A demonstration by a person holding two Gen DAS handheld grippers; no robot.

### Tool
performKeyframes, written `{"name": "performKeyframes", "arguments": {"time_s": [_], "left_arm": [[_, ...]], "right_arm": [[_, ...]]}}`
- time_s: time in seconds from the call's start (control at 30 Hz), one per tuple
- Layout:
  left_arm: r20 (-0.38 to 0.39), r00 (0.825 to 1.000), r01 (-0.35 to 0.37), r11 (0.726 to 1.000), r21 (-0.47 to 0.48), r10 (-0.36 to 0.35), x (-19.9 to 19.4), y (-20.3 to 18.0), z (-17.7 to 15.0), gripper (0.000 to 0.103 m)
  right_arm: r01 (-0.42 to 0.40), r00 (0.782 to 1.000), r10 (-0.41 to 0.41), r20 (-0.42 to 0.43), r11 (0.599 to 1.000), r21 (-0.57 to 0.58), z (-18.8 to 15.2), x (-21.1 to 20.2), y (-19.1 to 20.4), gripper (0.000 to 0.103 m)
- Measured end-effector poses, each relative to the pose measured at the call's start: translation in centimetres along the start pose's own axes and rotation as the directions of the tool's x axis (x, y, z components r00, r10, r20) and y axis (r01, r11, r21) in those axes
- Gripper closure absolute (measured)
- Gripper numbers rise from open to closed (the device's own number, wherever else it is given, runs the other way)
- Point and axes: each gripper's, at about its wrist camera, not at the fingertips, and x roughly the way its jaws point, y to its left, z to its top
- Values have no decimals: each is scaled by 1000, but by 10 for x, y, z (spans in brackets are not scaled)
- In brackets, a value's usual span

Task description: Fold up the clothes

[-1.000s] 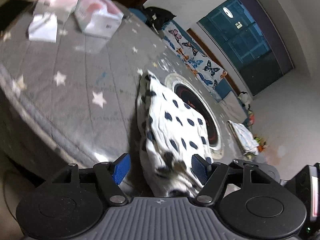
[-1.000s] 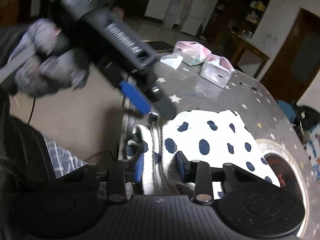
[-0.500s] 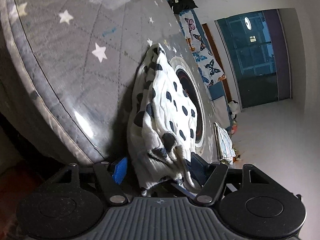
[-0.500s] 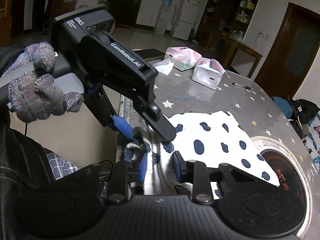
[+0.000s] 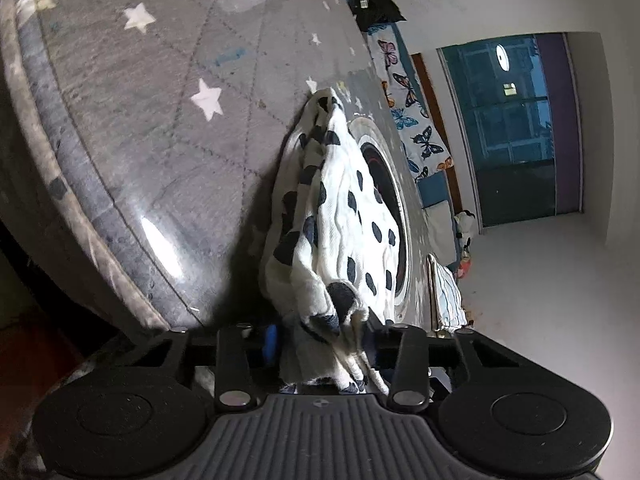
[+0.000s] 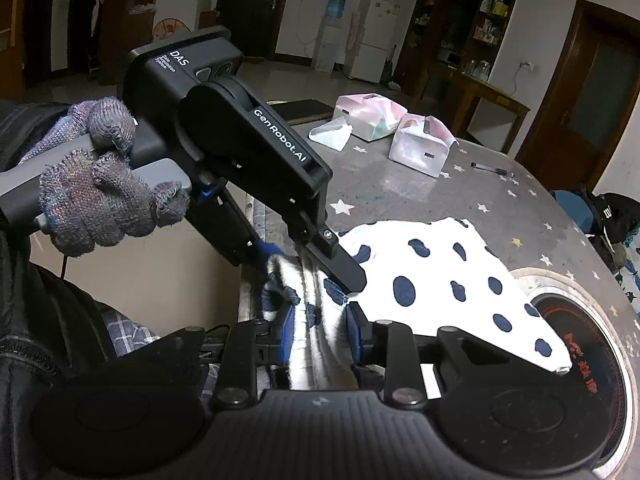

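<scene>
Right hand-held gripper (image 6: 320,334) pinching bunched near edge of spotted cloth (image 6: 452,280). Left hand-held gripper (image 5: 324,340) closing on same edge w/ fabric betw. jaws, gloved hand (image 6: 100,184) on its handle. Rest of cloth spread over grey star-print tabletop (image 5: 168,128), partly over round inset. Tissue packs (image 6: 420,148) far side.

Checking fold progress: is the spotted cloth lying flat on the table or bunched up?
Partly both: the spotted cloth lies spread on the table, while its near edge is bunched between both grippers.
</scene>
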Motion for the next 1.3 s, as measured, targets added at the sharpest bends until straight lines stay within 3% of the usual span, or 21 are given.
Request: {"name": "performKeyframes", "arguments": {"time_s": [0.33, 0.5, 0.7, 0.93, 1.13, 1.3], "left_arm": [[62, 997, -53, 997, 50, 50, -9, -2, 14, 67], [99, 991, -96, 993, 71, 89, -11, -3, 26, 68], [131, 985, -123, 989, 81, 112, -12, 0, 39, 68], [158, 974, -181, 978, 104, 163, -9, -1, 63, 67], [165, 968, -211, 969, 131, 189, -6, -3, 82, 67], [166, 965, -230, 961, 155, 204, -3, -5, 92, 68]], "right_arm": [[-33, 999, 29, 45, 995, 94, 0, -24, -23, 72], [22, 999, -32, 43, 976, 216, -5, -26, -57, 72], [103, 992, -123, 27, 917, 384, -18, -17, -114, 72], [163, 982, -186, -17, 811, 562, -36, 3, -179, 69], [134, 988, -148, -38, 715, 686, -55, 27, -215, 69], [111, 993, -113, -45, 692, 713, -61, 45, -223, 69]]}}
